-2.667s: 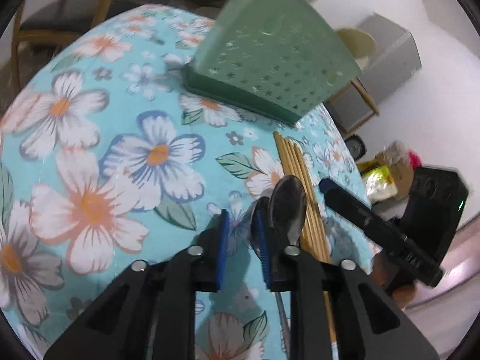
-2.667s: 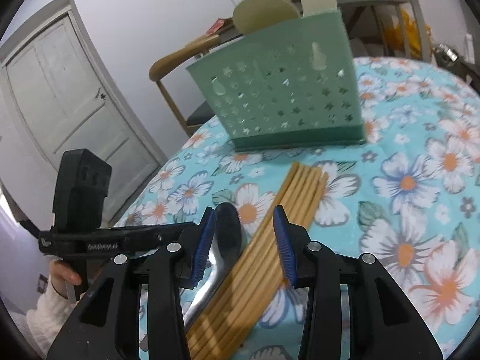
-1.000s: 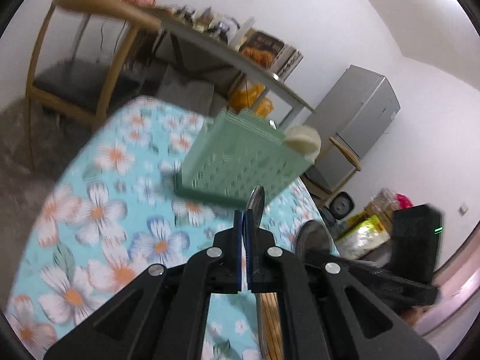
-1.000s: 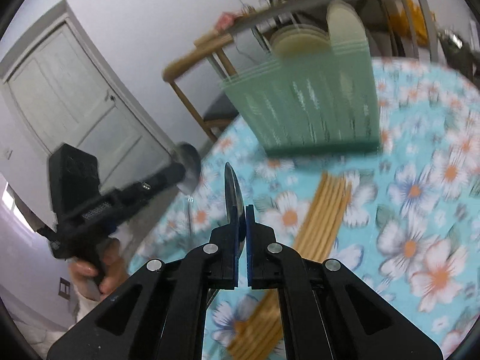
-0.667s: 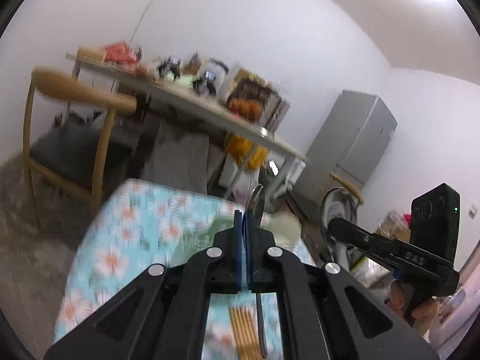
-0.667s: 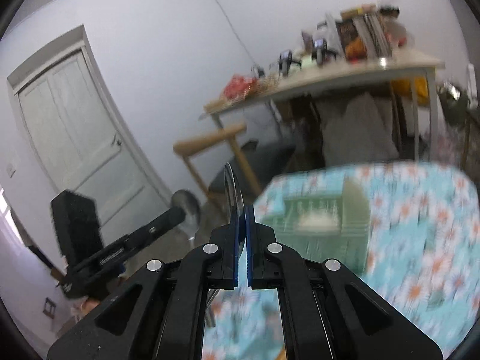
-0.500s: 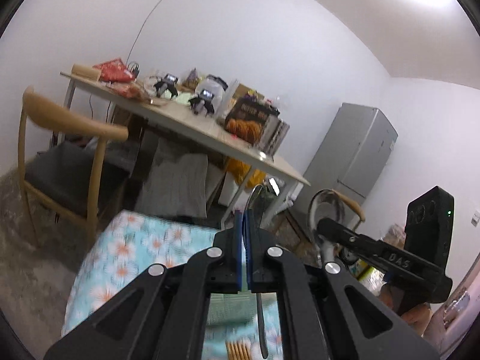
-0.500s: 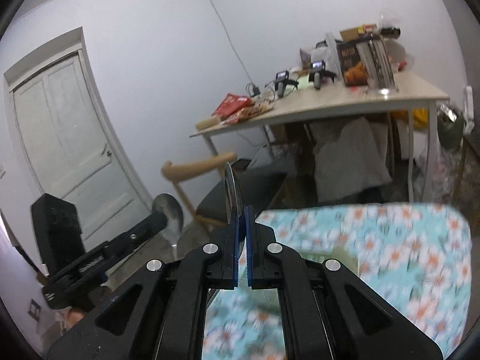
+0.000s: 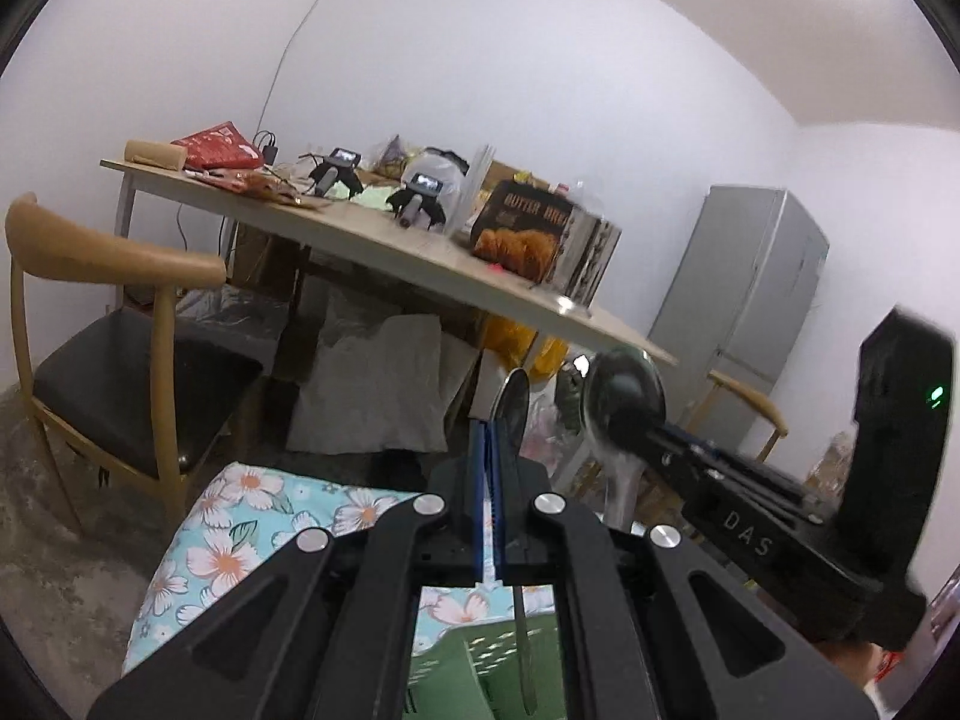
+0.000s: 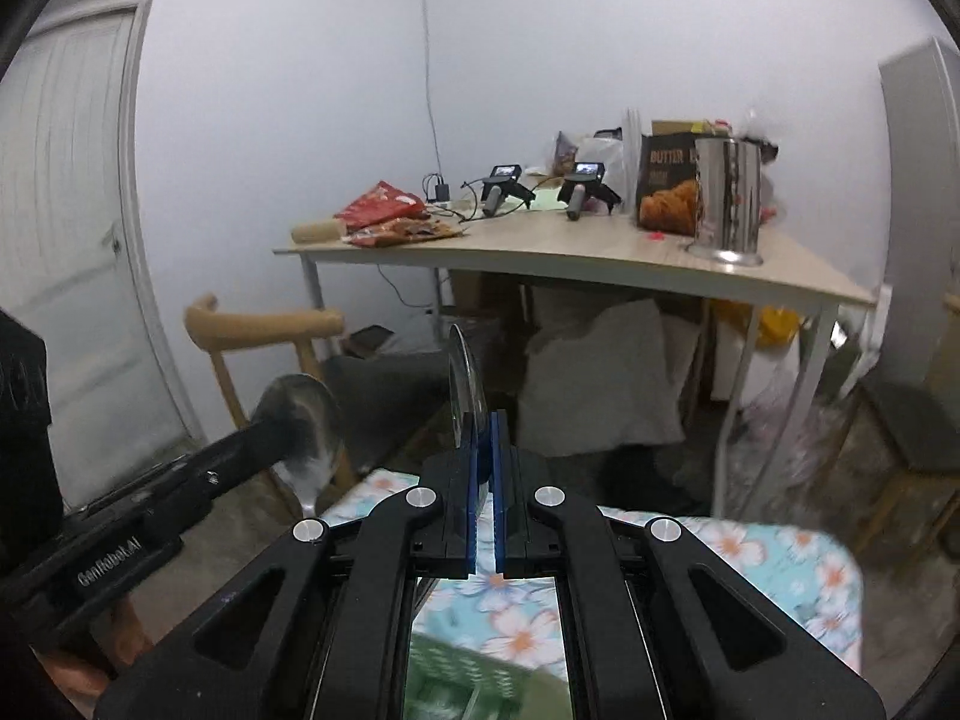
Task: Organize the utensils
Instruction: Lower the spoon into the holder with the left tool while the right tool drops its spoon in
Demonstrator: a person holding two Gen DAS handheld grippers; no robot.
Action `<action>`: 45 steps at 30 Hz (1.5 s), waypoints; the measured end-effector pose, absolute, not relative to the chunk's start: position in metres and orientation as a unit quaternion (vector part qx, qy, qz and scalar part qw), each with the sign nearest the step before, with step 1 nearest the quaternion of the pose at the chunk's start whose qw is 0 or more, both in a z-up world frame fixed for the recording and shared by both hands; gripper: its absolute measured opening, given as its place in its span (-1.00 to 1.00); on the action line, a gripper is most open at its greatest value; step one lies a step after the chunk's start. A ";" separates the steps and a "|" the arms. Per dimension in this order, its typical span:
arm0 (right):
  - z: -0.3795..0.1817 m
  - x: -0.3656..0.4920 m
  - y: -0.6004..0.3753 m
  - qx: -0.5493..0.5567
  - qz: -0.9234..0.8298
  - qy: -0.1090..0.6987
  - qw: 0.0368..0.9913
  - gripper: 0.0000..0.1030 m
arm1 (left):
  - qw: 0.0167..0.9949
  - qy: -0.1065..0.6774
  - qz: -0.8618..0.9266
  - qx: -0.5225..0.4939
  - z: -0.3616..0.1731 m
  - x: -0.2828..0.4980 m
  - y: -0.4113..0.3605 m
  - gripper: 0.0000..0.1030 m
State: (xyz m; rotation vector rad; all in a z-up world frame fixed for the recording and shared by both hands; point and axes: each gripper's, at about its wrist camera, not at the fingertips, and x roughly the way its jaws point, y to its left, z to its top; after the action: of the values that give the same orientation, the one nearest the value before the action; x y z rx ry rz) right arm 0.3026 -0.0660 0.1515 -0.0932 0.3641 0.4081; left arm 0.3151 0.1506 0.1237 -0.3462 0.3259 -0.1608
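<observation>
the left gripper [image 9: 491,450] has its jaws pressed together on a metal spoon [image 9: 515,405]. the bowl of this spoon stands up above the blue pads, seen edge-on, and its handle goes down between the black arms toward the green basket [image 9: 480,675], which shows low in the left wrist view. the same spoon shows in the right wrist view [image 10: 300,429], held out from the left side with its bowl facing the camera.

the right gripper [image 10: 483,450] is also pinching a second spoon [image 10: 465,387], jaws tight on it, the bowl upright and edge-on above the pads. in the left wrist view this second spoon [image 9: 624,402] shows its round bowl at the right, at the tip of the other gripper.

both grippers are raised above the surface with the flowered cloth [image 9: 234,540], and the basket is under them; a piece of it is seen blurred in the right wrist view [image 10: 480,684]. the chopsticks are not in view.

behind, there is a wooden chair [image 9: 108,324], a long table [image 10: 576,249] with boxes and packets, and a grey fridge [image 9: 744,294].
</observation>
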 end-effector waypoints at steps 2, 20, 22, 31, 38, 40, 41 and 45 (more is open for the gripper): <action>0.143 0.296 -0.063 -0.079 0.173 0.151 0.970 -0.95 | 0.971 0.160 -0.073 -0.164 0.116 0.317 0.147 -0.98; 0.124 0.300 -0.067 -0.079 0.229 0.208 0.948 -0.90 | 0.974 0.178 -0.089 -0.107 0.089 0.290 0.122 -0.92; 0.124 0.298 -0.070 -0.072 0.232 0.211 0.947 -0.88 | 0.974 0.183 -0.090 -0.098 0.087 0.287 0.121 -0.91; 0.140 0.273 -0.074 -0.058 0.260 0.204 0.942 -0.56 | 0.966 0.204 -0.125 -0.098 0.085 0.267 0.117 -0.80; 0.148 0.284 -0.082 -0.035 0.247 0.229 0.941 -0.31 | 0.961 0.189 -0.133 -0.150 0.092 0.236 0.132 -0.68; 0.151 0.292 -0.079 -0.034 0.249 0.231 0.940 -0.04 | 0.958 0.176 -0.141 -0.177 0.085 0.217 0.139 -0.63; 0.154 0.296 -0.076 -0.038 0.251 0.233 0.939 0.08 | 0.956 0.173 -0.144 -0.186 0.080 0.209 0.141 -0.62; 0.157 0.311 -0.053 -0.080 0.256 0.248 0.931 0.28 | 0.955 0.186 -0.143 -0.182 0.068 0.198 0.143 -0.62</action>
State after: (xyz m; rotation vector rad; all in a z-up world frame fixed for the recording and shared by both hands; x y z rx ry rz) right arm 0.3107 -0.0533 0.1567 -0.1636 0.5076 0.5241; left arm 0.1980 0.1428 0.0679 -0.3699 0.3782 -0.2909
